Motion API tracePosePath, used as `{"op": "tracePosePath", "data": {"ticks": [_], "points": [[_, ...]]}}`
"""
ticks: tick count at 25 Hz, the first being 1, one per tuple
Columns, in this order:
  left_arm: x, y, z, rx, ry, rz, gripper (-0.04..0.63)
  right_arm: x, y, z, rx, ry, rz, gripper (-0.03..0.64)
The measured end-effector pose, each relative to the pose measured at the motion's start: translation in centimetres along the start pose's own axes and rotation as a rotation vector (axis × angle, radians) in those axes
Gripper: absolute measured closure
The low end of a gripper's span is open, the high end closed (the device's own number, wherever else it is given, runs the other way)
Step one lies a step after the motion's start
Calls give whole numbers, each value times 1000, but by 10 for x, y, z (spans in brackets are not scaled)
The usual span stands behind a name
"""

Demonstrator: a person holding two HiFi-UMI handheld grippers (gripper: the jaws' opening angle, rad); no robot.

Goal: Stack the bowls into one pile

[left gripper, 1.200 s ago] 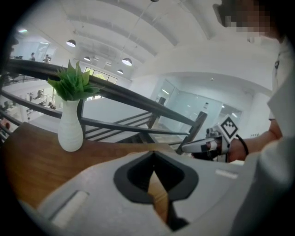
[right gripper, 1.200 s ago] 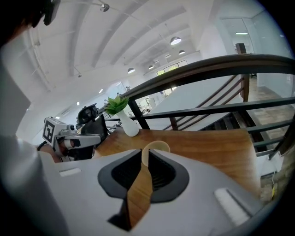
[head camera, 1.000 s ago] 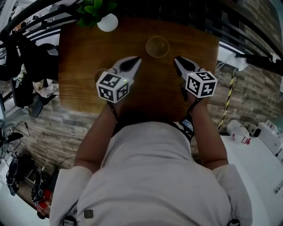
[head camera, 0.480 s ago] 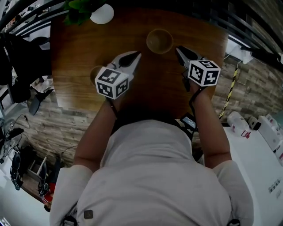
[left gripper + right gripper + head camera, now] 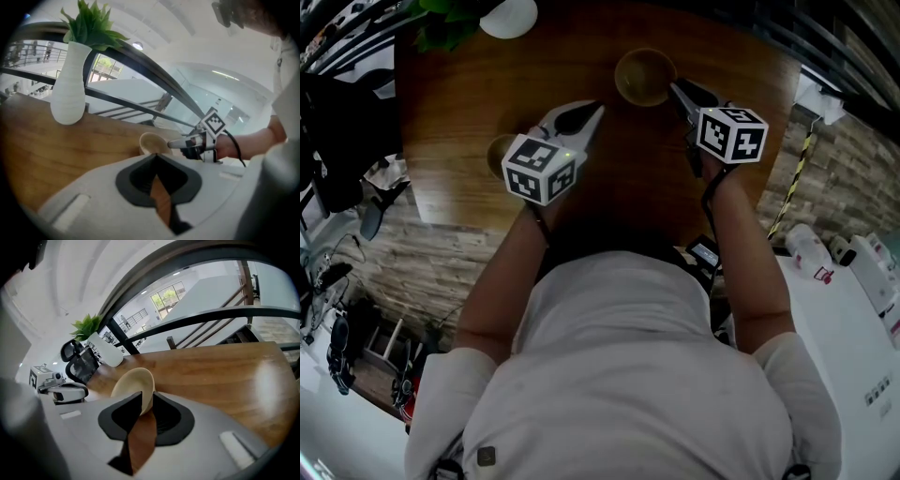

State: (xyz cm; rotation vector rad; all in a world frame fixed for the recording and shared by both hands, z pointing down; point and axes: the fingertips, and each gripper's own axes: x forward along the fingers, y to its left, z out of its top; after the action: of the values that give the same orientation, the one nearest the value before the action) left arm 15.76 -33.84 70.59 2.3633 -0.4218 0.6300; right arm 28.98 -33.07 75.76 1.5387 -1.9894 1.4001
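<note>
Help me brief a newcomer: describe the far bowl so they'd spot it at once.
Start at the wooden table, with its white vase at the far left corner. To the vase's right, near the far edge, sits an empty bowl. Unlike the other bowl, nearer and to the left, its rim stands between the right tongs, which have just been opening.

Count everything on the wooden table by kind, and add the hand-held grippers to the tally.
Bowls: 2, the far bowl and the near-left bowl, partly hidden
White vase with plant: 1
Hand-held grippers: 2, the left hand-held gripper and the right hand-held gripper
Total: 5
</note>
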Motion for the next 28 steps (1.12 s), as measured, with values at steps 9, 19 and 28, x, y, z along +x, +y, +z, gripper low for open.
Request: {"op": "tracePosePath", "data": {"ticks": [9,19,28], "points": [[-1,19,-8,-28,-4,11,591,21,-3,-2,-12,22,-19,575],[-11,-4,-1,-8,-20,7,591,-9,4,10,-57,-21,-45,597],[-47,-84,6,69,-60,-18,591,-94,33,6,-102,-106,-61,597]]}}
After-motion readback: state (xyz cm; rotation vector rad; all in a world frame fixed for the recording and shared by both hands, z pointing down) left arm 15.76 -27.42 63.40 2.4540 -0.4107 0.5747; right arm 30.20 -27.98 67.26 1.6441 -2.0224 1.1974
